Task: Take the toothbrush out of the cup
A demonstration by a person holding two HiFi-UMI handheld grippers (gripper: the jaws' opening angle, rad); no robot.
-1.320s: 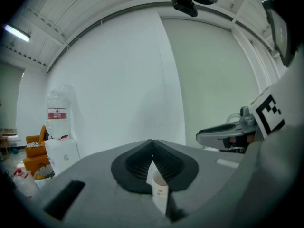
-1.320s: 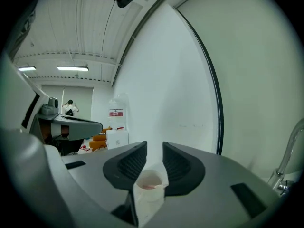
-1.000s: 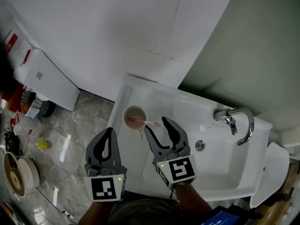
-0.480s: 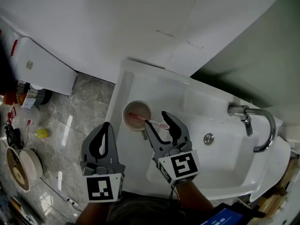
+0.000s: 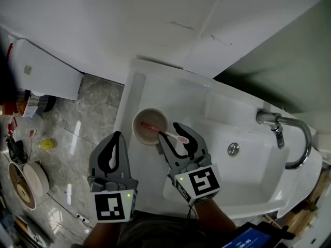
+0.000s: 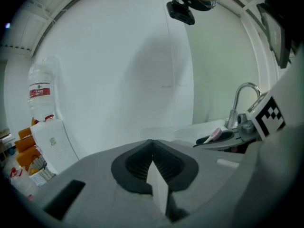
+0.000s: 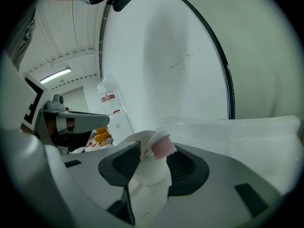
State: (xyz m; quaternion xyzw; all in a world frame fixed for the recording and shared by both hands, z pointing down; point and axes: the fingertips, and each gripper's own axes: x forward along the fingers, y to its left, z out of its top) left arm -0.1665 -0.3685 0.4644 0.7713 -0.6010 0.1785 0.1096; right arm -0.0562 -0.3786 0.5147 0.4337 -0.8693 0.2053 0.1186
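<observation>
A beige cup (image 5: pixel 150 126) stands on the left rim of the white sink (image 5: pixel 155 81). A toothbrush (image 5: pixel 166 134) leans out of it, red handle inside, pink head (image 7: pixel 163 146) over the rim to the right. My right gripper (image 5: pixel 173 134) reaches to the cup from the near side. Its jaws are closing but still wide, with the brush head between them and untouched by the pads (image 7: pixel 127 161). My left gripper (image 5: pixel 117 138) hangs left of the sink, apart from the cup, shut and empty. In the left gripper view the brush head (image 6: pixel 214 134) shows at the right.
A chrome faucet (image 5: pixel 283 133) and the drain (image 5: pixel 234 149) lie right of the cup in the basin. The white wall runs behind. A white cabinet (image 5: pixel 46 76) and small clutter on the grey floor (image 5: pixel 31 174) are at the left. A water bottle (image 6: pixel 41 93) stands far left.
Both grippers have sunk toward the sink. The right gripper's jaws have come in around the toothbrush head, which lay beside its left finger before. The cup has stayed put.
</observation>
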